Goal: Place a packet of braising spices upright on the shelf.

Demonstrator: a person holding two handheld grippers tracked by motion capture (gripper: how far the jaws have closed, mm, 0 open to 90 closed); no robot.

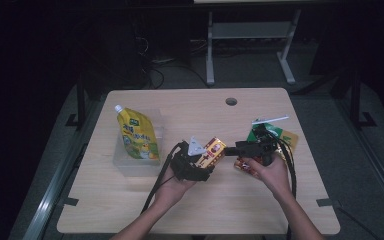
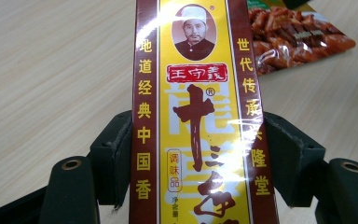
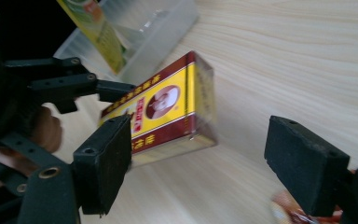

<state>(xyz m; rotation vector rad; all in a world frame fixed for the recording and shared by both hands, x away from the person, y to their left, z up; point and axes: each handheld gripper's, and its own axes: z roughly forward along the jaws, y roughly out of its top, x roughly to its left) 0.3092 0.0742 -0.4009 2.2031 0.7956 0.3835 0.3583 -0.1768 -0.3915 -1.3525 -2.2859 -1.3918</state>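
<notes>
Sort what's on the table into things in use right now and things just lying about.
In use:
- yellow-and-maroon seasoning box, clamped in the left gripper
- right gripper, open beside the box

Lying about:
- yellow spouted pouch in the clear plastic tray
- red snack packet
- green packet

Near half of counter (image 1: 200, 210) bare, free passage below both hands. Far strip by the round hole (image 1: 231, 101) also open. Left side blocked by clear tray (image 1: 122, 162) with yellow pouch (image 1: 136, 136) lying in it. Centre taken: left gripper (image 1: 206, 159) clamped on yellow-red box (image 1: 214, 151), box raised off the wood. Right gripper (image 1: 230, 149) jaws wide apart, just beside box end. Snack packets (image 1: 280, 137) crowd right edge under right hand (image 1: 270, 172). Open gap between tray and left gripper.
</notes>
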